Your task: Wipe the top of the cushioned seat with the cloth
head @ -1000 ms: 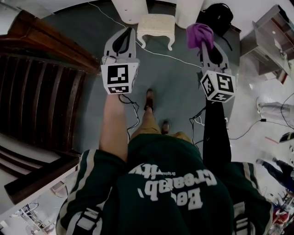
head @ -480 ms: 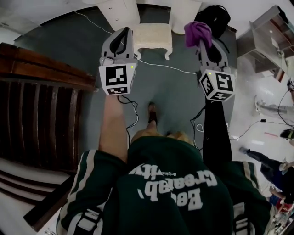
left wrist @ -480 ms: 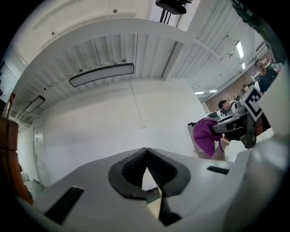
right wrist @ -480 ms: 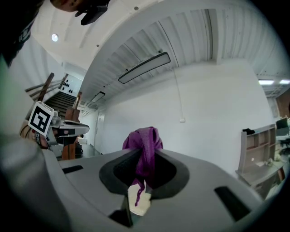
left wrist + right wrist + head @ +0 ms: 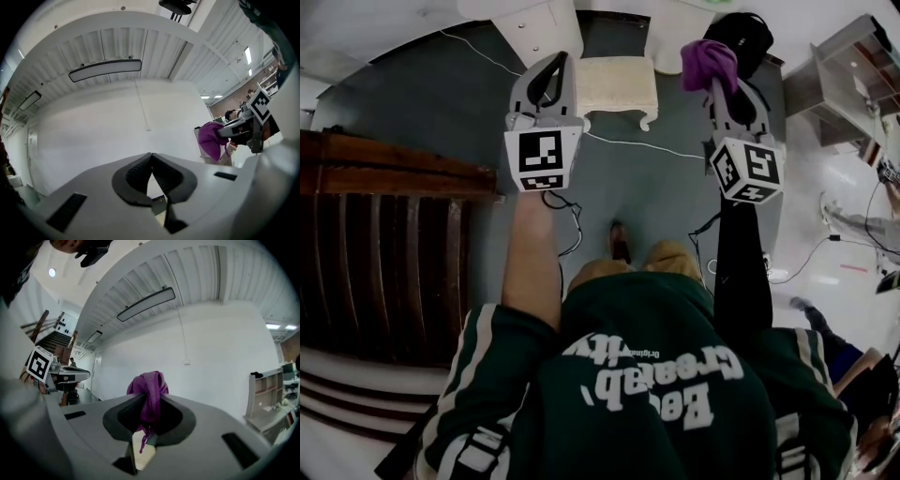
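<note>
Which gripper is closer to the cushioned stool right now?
Left, judging by the head view. The left gripper hangs by the left edge of the cushioned stool; the right gripper, clamping the purple cloth, is farther off to its right.

The floor [image 5: 656, 187] is dark grey-green (paler and glossy at the right side). The cream cushioned seat [image 5: 617, 82] stands on it, on curved legs. A thin white cable [image 5: 637, 143] lies just in front of the seat, and a black bag [image 5: 750, 34] rests to its right.
</note>
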`<action>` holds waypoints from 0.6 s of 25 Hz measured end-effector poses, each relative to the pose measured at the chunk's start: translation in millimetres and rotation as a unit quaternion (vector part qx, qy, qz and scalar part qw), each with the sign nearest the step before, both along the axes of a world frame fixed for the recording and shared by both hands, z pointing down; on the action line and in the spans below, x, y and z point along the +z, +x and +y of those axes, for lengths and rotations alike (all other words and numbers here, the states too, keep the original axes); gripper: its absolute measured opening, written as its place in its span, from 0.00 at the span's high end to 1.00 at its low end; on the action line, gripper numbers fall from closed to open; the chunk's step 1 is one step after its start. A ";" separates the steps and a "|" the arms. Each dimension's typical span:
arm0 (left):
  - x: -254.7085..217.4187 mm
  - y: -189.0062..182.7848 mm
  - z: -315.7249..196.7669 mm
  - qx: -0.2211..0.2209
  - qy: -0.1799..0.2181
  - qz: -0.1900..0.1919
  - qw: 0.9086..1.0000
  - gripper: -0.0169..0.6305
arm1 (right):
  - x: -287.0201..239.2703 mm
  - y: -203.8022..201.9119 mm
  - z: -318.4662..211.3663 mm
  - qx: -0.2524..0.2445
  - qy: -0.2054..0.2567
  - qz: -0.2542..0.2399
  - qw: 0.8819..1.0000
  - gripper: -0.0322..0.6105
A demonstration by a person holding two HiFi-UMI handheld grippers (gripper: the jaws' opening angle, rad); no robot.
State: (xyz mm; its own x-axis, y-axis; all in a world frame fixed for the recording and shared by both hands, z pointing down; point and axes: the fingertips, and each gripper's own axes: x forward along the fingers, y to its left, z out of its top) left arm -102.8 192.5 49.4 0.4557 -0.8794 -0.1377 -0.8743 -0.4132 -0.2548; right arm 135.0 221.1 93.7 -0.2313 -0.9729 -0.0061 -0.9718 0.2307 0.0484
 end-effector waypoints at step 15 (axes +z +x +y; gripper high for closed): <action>13.7 1.3 -90.4 -0.012 -0.009 -0.008 1.000 0.95 | 10.6 1.0 -101.1 -0.017 -0.001 -0.010 1.000 0.85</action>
State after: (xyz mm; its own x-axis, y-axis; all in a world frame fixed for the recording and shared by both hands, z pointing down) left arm -101.5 102.1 63.1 0.4369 -0.8921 -0.1154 -0.8799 -0.3972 -0.2608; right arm 136.0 120.1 104.2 -0.2637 -0.9646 -0.0102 -0.9643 0.2633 0.0280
